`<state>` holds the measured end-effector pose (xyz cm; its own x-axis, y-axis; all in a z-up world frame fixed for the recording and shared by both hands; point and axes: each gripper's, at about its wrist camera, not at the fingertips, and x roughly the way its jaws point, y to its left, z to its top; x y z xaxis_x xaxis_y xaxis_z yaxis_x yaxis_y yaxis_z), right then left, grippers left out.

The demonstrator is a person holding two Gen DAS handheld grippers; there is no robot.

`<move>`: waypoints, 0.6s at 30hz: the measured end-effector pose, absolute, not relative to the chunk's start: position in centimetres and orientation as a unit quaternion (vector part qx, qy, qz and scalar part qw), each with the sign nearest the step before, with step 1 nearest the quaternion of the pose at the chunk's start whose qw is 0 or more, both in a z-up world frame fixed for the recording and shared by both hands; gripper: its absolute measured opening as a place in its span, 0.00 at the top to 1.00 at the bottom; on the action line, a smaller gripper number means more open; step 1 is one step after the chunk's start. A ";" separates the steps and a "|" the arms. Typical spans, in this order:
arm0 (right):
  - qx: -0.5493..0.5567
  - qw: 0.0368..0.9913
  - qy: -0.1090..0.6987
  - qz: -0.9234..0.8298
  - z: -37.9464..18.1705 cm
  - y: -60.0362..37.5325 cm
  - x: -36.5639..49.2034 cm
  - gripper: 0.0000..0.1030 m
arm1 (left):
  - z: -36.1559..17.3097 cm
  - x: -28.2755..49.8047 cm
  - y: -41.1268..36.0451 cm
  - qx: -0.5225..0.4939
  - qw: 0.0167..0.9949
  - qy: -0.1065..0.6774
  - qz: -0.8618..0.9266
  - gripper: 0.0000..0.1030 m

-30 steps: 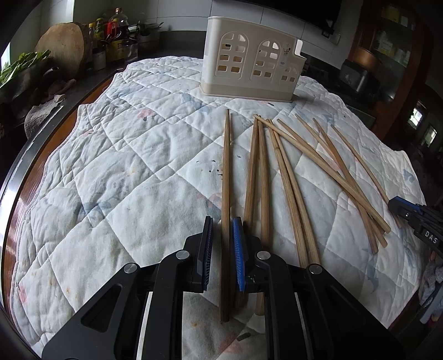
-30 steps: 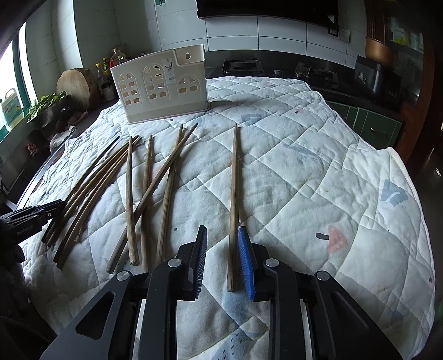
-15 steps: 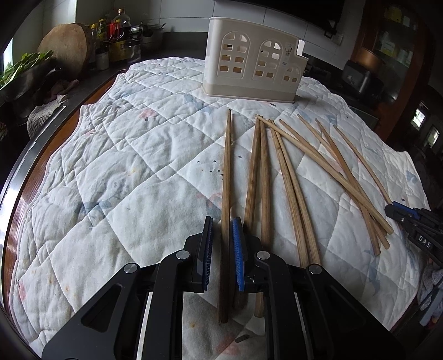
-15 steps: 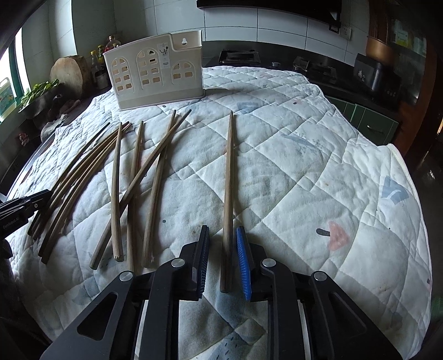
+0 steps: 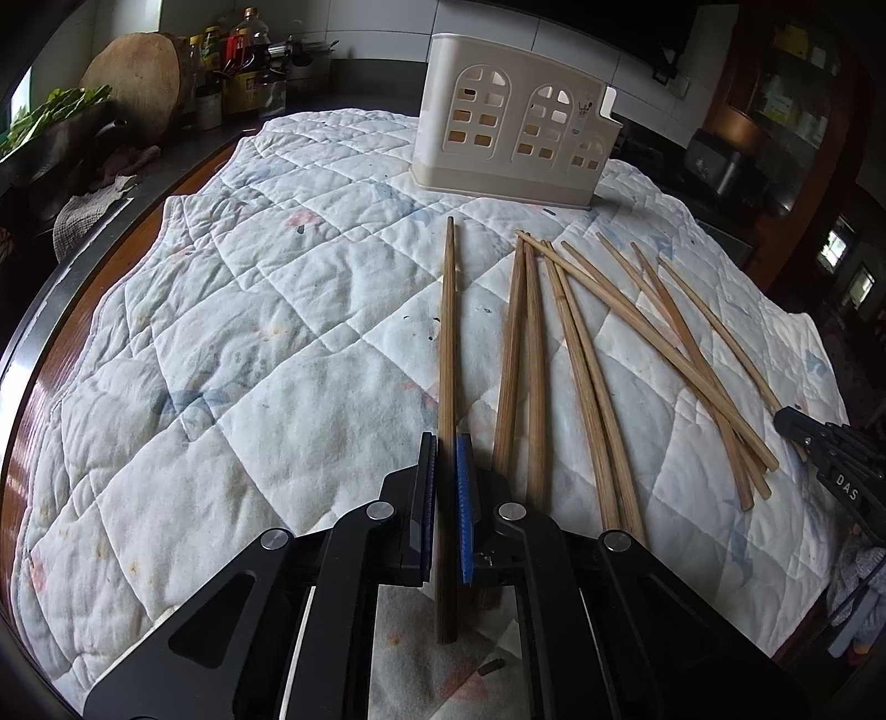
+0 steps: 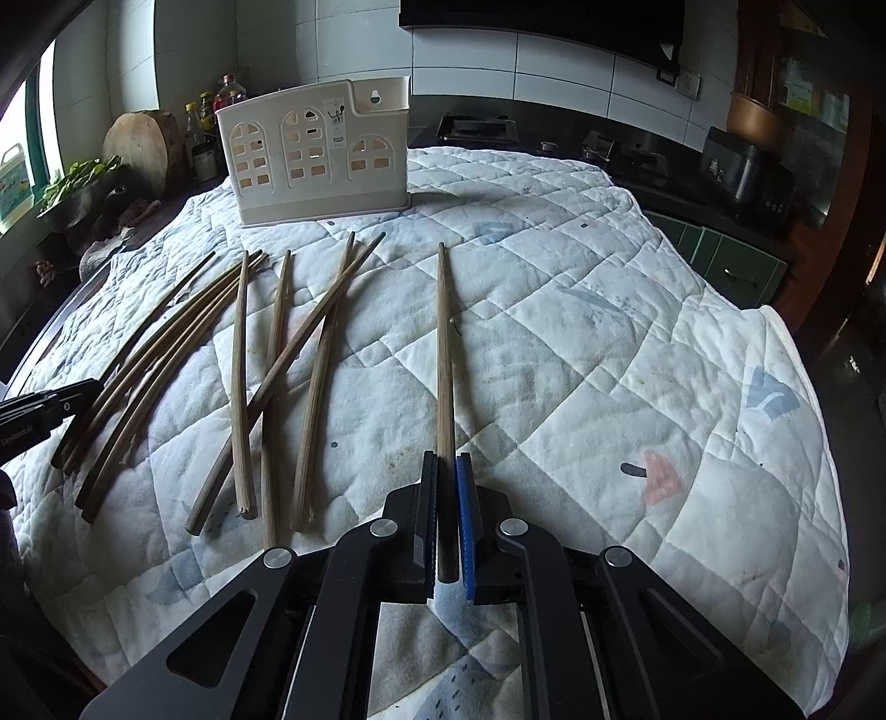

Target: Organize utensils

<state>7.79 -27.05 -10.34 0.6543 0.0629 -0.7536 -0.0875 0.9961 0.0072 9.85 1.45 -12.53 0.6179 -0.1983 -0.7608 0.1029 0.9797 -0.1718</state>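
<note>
In the left wrist view, my left gripper (image 5: 446, 443) is closing its jaws on the near end of a single wooden chopstick (image 5: 447, 332), pads pressing its sides. Several loose chopsticks (image 5: 587, 387) lie fanned to its right. A cream perforated utensil holder (image 5: 509, 149) stands upright at the far side. In the right wrist view, my right gripper (image 6: 446, 459) is closing on another lone chopstick (image 6: 444, 343), pads against it. The loose chopsticks (image 6: 277, 360) lie to its left, the holder (image 6: 315, 160) beyond them. Both held chopsticks rest on the cloth.
A white quilted cloth (image 5: 221, 360) covers the round table, whose wooden edge (image 5: 33, 343) shows at left. A round chopping block (image 5: 138, 77) and bottles (image 5: 238, 44) stand on the counter behind. Dark appliances (image 6: 742, 166) sit on the counter at right.
Both grippers' jaws have narrowed onto the chopsticks that lay between them. Neither hand has shifted and the chopsticks lie where they were.
</note>
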 end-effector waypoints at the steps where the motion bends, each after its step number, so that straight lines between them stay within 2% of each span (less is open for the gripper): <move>1: -0.014 0.911 0.411 0.042 -10.1 -27.1 7.7 0.94 | -12.5 9.9 1.5 -0.058 0.897 0.430 -0.084 0.93; 10: -0.005 0.928 0.370 0.054 -6.5 -27.0 6.8 0.94 | -12.0 9.6 1.8 -0.067 0.899 0.424 -0.088 0.94; 18: -0.007 0.943 0.325 0.072 -2.3 -26.8 6.9 0.94 | -8.3 8.3 2.2 -0.064 0.920 0.377 -0.090 0.95</move>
<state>6.87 -26.76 -2.33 0.7784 0.1305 -0.6141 -0.1398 0.9896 0.0331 8.27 2.22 -8.34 0.6995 -0.2144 -0.6817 0.1183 0.9755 -0.1854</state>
